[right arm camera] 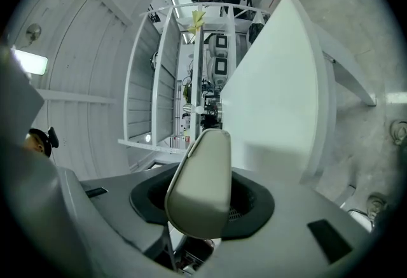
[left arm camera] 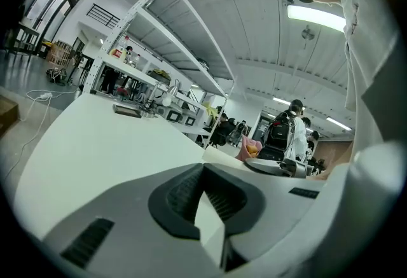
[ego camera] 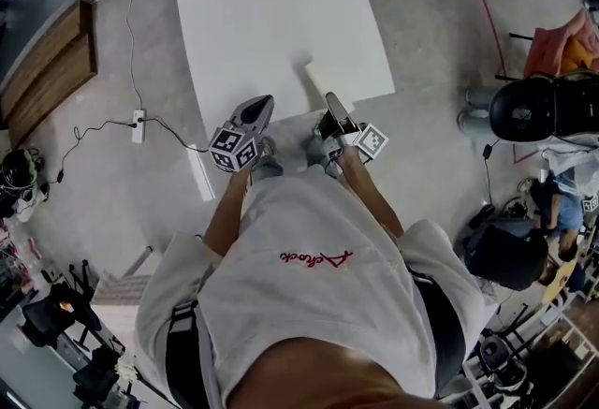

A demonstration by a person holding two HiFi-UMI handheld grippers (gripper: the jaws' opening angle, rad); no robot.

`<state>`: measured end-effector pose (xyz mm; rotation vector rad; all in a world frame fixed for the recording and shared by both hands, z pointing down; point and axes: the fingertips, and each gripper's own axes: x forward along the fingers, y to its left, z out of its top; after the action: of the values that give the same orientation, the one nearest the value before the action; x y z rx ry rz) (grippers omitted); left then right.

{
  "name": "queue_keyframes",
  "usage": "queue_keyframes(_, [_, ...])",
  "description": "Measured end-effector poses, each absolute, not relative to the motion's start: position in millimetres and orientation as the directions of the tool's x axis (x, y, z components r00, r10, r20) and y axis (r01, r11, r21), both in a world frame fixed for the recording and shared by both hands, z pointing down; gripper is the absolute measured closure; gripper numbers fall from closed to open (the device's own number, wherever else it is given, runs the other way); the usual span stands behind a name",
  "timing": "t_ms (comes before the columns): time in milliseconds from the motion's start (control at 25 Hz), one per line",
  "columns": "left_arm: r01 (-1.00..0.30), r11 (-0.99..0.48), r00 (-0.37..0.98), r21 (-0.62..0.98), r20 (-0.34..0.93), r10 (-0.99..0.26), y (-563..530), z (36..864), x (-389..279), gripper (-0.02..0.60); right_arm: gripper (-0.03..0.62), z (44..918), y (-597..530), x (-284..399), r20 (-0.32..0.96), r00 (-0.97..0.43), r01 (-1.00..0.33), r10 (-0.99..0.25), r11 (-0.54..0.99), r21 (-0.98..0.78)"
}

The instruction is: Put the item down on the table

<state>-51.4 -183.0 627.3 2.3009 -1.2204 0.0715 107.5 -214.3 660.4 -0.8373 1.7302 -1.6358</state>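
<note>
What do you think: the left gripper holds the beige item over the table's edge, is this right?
No: the right gripper, not the left gripper, holds the beige item over the table's edge. The right gripper view shows it.

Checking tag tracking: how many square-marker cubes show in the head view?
2. One black-and-white square-marker cube sits on the left claw; the other is on the right claw, which grips a beige oblong case. None appears hidden.

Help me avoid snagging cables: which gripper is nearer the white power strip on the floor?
Left. In the head view the left gripper sits right of the power strip; the right gripper is farther right, beyond the left one.
</note>
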Motion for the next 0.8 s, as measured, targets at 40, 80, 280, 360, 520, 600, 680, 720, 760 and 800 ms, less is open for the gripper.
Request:
queue_keyframes(40, [-0.782, -0.451, 0.593, 0.431, 0.289, -0.752, -181.2, 629.7, -51.0, 0.566, 0.428, 663.4, -210.4, 108.2, -0.001, -0.613, -0.037, -0.79, 0.03, -0.999])
queue_keyframes(80, [-0.78, -0.451, 0.596, 0.434, 0.294, -0.747, -179.7, 631.9, -50.5, 0.566, 0.428, 666.8, -206.9, 109.4, 0.006, -0.611, -0.04, -0.792, 0.024, -0.999])
queue_keyframes(280, [-0.775, -0.458, 0.61, 0.436, 0.326, -0.722, -174.2, 640.2, -47.4, 0.566, 0.428, 679.0, -197.4, 116.4, 0.034, -0.597, -0.046, -0.801, -0.007, -0.999])
queue_keyframes(360, [-0.773, -0.456, 0.613, 0.441, 0.337, -0.715, -172.0, 643.3, -46.1, 0.566, 0.428, 683.8, -194.1, 119.6, 0.049, -0.594, -0.048, -0.803, -0.025, -0.999])
queue_keyframes(520, [-0.768, -0.449, 0.62, 0.457, 0.355, -0.7, -165.2, 650.4, -39.8, 0.566, 0.428, 694.9, -183.4, 126.1, 0.078, -0.59, -0.046, -0.804, -0.062, -0.997])
queue_keyframes(600, [-0.765, -0.444, 0.623, 0.466, 0.364, -0.692, -162.0, 655.7, -36.8, 0.566, 0.428, 699.8, -179.3, 127.9, 0.085, -0.59, -0.047, -0.803, -0.071, -0.996])
queue_keyframes(680, [-0.764, -0.439, 0.625, 0.474, 0.372, -0.686, -158.8, 660.3, -34.9, 0.566, 0.428, 705.2, -174.8, 128.7, 0.098, -0.591, -0.048, -0.801, -0.086, -0.995])
queue_keyframes(720, [-0.764, -0.435, 0.624, 0.477, 0.374, -0.686, -157.2, 661.8, -34.4, 0.566, 0.428, 707.4, -172.7, 129.0, 0.103, -0.592, -0.05, -0.799, -0.092, -0.995])
queue_keyframes(760, [-0.764, -0.432, 0.623, 0.479, 0.376, -0.686, -155.9, 662.8, -34.2, 0.566, 0.428, 709.3, -171.1, 129.1, 0.108, -0.594, -0.052, -0.797, -0.096, -0.994])
queue_keyframes(800, [-0.764, -0.429, 0.622, 0.481, 0.376, -0.686, -155.1, 663.4, -34.3, 0.566, 0.428, 710.7, -170.1, 128.9, 0.111, -0.596, -0.053, -0.796, -0.099, -0.994])
